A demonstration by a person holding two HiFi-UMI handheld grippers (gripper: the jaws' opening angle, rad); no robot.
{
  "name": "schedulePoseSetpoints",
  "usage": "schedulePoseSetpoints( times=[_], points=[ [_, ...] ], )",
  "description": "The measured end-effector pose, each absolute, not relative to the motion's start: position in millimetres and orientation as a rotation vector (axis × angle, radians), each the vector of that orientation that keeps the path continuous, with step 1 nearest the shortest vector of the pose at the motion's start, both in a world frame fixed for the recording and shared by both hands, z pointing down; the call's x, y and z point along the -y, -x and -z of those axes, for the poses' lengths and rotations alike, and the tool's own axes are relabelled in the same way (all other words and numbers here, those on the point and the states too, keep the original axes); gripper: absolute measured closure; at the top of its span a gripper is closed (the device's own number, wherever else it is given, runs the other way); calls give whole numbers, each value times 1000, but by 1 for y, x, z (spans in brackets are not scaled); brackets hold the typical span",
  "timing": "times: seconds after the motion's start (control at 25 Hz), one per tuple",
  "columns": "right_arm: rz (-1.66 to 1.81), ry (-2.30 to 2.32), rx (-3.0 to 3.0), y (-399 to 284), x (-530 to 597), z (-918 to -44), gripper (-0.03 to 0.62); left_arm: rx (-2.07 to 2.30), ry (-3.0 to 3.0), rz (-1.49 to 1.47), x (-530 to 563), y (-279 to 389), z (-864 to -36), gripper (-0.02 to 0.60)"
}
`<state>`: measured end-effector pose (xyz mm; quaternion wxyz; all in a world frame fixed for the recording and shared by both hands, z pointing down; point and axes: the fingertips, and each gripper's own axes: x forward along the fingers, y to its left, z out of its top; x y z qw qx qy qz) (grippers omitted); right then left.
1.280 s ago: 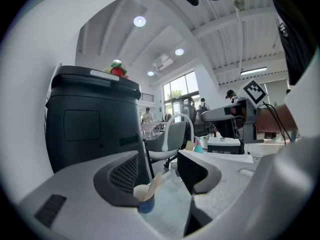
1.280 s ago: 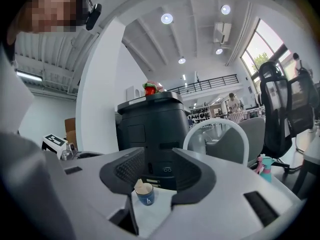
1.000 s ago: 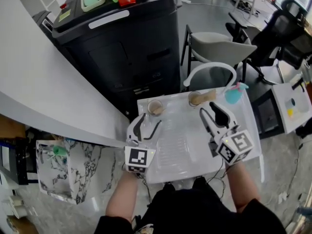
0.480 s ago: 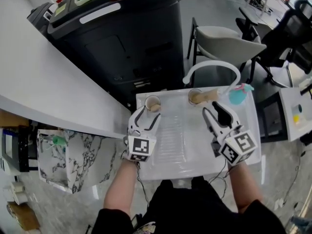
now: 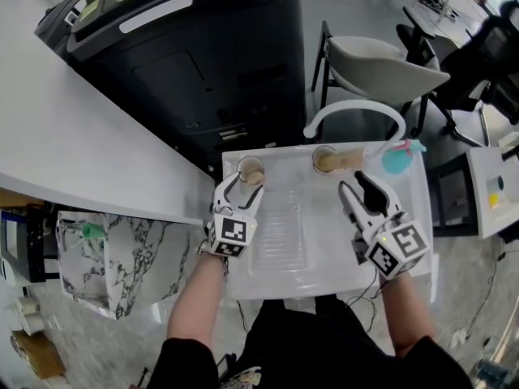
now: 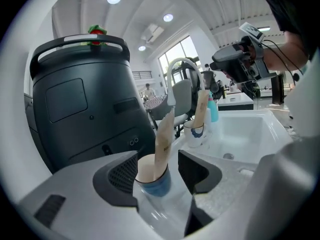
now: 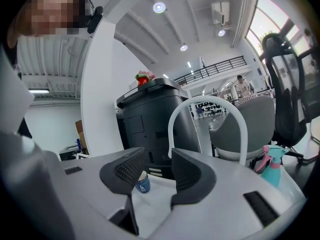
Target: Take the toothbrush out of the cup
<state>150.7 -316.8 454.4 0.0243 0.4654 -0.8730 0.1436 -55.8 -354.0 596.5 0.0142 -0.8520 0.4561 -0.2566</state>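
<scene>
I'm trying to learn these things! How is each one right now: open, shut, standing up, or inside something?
toothbrush: wrapped, standing in the near cup
near cup: upright
far cup: upright, second toothbrush inside
left gripper: open, jaws either side of near cup, not closed on it
right gripper: open, nothing between jaws
spray bottle: upright

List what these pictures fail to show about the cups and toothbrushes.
- Left gripper view: a paper wrapper hides the bristles of the toothbrush in the blue-based cup.
- Right gripper view: a jaw covers most of that cup and its toothbrush.
- Head view: beside the left gripper, the toothbrush is too small to make out.
</scene>
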Motion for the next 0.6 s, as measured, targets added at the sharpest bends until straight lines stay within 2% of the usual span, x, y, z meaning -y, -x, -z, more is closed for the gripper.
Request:
schedulePoseSetpoints(
  times=[0.44, 0.6],
  points=[
    [-466, -1474, 2650, -164, 321, -466, 431, -1405, 2682, 779, 372, 48, -611, 344],
    [-475, -1492, 2638, -169, 325, -468, 433, -1414, 2690, 771, 374, 46, -614, 369]
  ],
)
